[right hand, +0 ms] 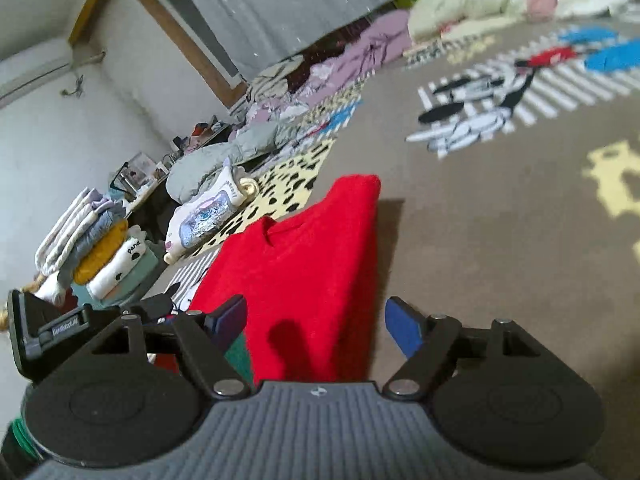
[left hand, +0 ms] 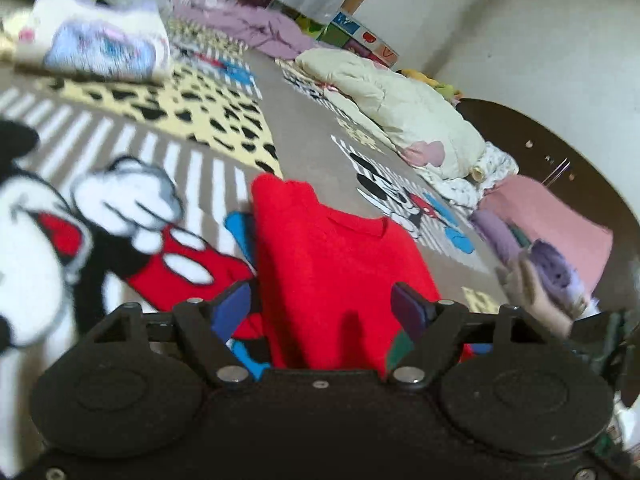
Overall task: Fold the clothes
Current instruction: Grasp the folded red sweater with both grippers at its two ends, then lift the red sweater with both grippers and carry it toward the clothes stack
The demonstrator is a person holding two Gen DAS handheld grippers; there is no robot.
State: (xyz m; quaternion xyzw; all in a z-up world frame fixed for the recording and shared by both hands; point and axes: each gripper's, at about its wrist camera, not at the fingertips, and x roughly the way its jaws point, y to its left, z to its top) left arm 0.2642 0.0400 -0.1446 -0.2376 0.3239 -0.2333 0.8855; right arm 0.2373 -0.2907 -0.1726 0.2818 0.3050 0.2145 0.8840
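A folded red garment [left hand: 332, 264] lies on the cartoon-patterned rug [left hand: 304, 128], neckline facing away from me. A green patch shows at its near edge. My left gripper [left hand: 320, 308] is open, its blue pads [left hand: 228, 310] spread on either side of the garment's near end. In the right wrist view the same red garment [right hand: 308, 268] stretches away over the brown rug [right hand: 480, 240]. My right gripper [right hand: 316, 322] is open too, with the garment's near edge between its wide-set fingers. I cannot tell whether either gripper touches the cloth.
A stack of folded clothes [right hand: 96, 248] stands at the left. A folded white garment with a blue print [left hand: 100, 48] lies on the rug. A cream quilt [left hand: 400, 108] and pink and purple folded clothes [left hand: 552, 220] sit to the right. Loose laundry [right hand: 360, 52] lines the far wall.
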